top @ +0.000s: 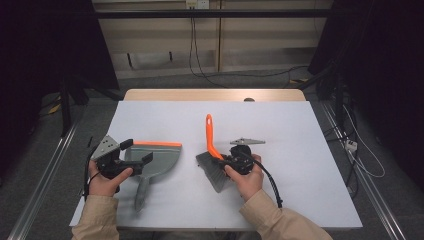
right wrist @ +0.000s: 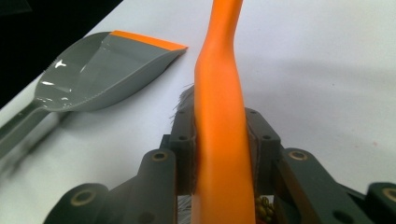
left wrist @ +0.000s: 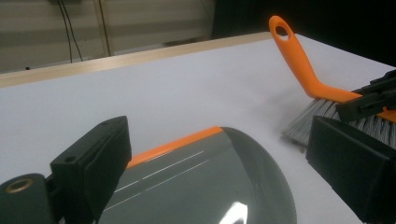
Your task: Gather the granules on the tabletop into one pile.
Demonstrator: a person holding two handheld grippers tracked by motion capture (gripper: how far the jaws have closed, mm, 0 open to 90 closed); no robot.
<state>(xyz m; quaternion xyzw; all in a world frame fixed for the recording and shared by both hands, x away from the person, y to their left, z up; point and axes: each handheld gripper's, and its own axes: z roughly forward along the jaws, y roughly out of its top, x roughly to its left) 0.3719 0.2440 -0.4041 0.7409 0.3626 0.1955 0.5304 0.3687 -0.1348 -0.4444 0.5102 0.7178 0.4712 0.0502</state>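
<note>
The right tool (top: 231, 161) is pinching the brush (top: 214, 159) at its orange handle, bristles on the white tabletop (top: 280, 130), while the dustpan (top: 152, 162) lies to its left, orange lip pointing away, under the spread left tool (top: 135, 151).

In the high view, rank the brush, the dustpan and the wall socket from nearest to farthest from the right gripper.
1. Brush: clamped in the right gripper.
2. Dustpan: to its left, under the left gripper.
3. Wall socket: far wall, top of view.
</note>
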